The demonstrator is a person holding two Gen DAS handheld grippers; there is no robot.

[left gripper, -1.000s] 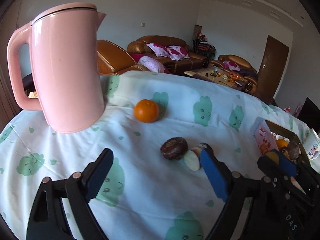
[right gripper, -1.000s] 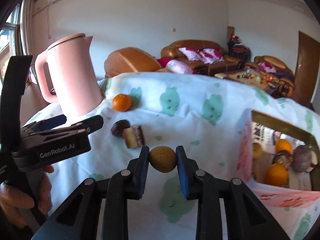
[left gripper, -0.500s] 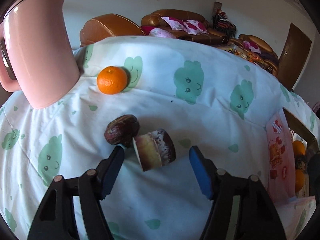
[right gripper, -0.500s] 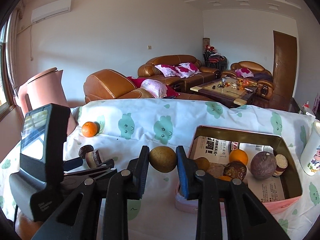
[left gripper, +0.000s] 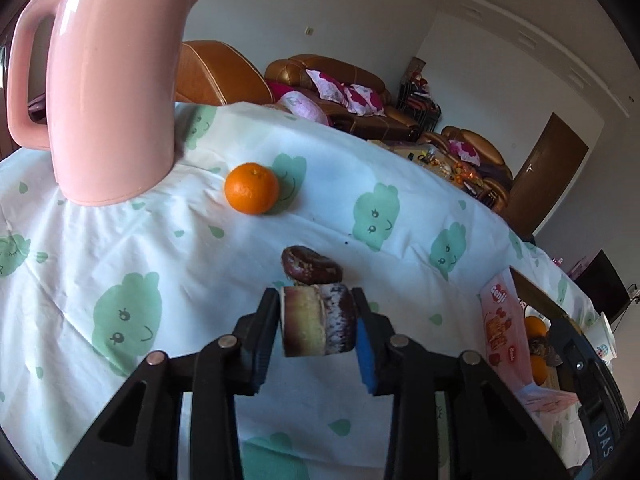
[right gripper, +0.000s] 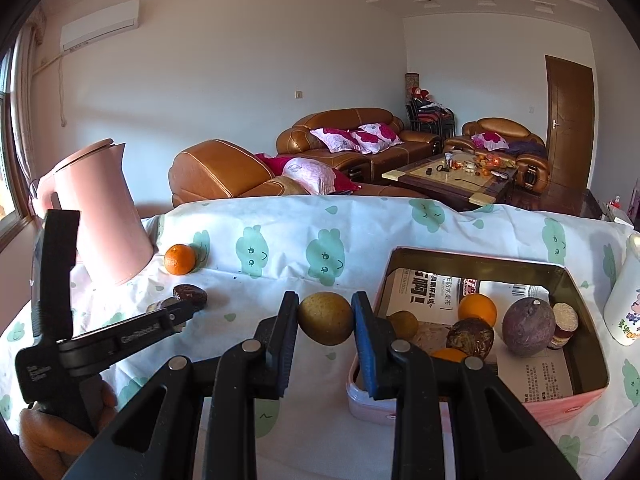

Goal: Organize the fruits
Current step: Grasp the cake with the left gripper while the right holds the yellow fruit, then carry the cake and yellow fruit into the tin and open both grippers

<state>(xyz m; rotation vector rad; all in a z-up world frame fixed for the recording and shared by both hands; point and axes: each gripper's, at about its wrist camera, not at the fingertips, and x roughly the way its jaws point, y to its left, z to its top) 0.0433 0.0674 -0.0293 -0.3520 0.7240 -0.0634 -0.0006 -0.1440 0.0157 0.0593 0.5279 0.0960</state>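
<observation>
— The left gripper [left gripper: 318, 320] has closed since a moment ago, hasn't it?

— Yes, clamped on the cut fruit half [left gripper: 318, 320], touching the dark fruit [left gripper: 311, 266].

— And the right gripper [right gripper: 325, 318]?

— Pinching the brown fruit [right gripper: 325, 318] beside the tin box [right gripper: 480, 258] rim. Open cloth around the orange [left gripper: 251, 188]; box contents partly hidden.

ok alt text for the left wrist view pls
The left tool is shut on a halved dark-skinned fruit above a white cloud-print tablecloth. Behind it lie a wrinkled dark fruit, a round orange and a tall pink kettle.
</observation>
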